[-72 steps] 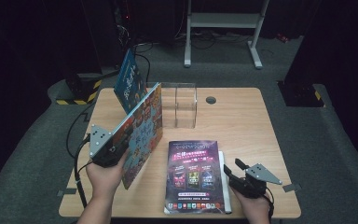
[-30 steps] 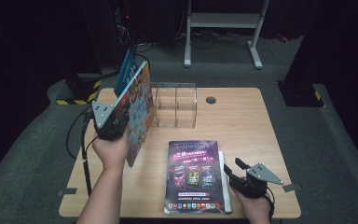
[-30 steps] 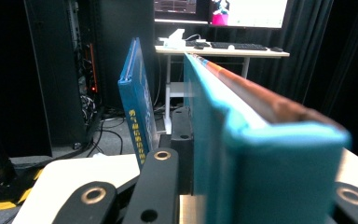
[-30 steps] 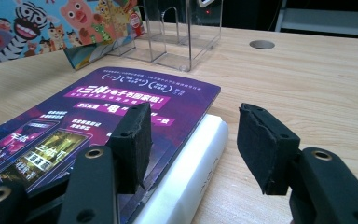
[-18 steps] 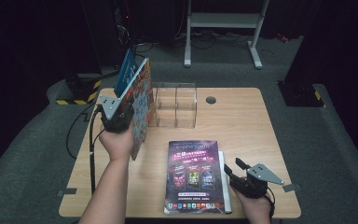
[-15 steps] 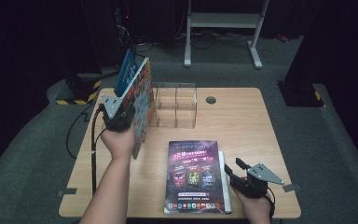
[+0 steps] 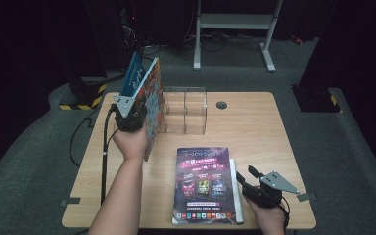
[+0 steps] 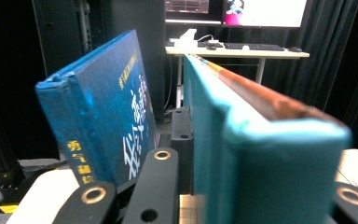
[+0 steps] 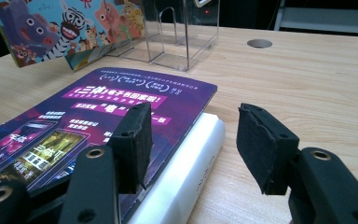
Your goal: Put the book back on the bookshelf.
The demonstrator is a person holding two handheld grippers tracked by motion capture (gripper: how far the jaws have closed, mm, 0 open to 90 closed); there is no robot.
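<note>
Already left claw (image 7: 136,108) clamped on picture book (image 7: 152,105), upright beside blue book (image 7: 132,73) at clear rack (image 7: 185,110). Not released yet. Right claw (image 9: 191,140) half open, empty, over purple magazine (image 7: 203,183) lying on table (image 7: 254,127).

A: Describe the left gripper (image 7: 136,105).

B: Black body, grey three-cornered plate on top, a black cable trailing down along the forearm. In the left gripper view the black jaw links carry brass-coloured ringed rivets.

A: And the right gripper (image 7: 249,181)?

B: Same build: black body, grey plate, cable probably behind the wrist. Its fingers (image 9: 265,147) end in rough black foam pads. Both forearms are bare, no sleeves.
</note>
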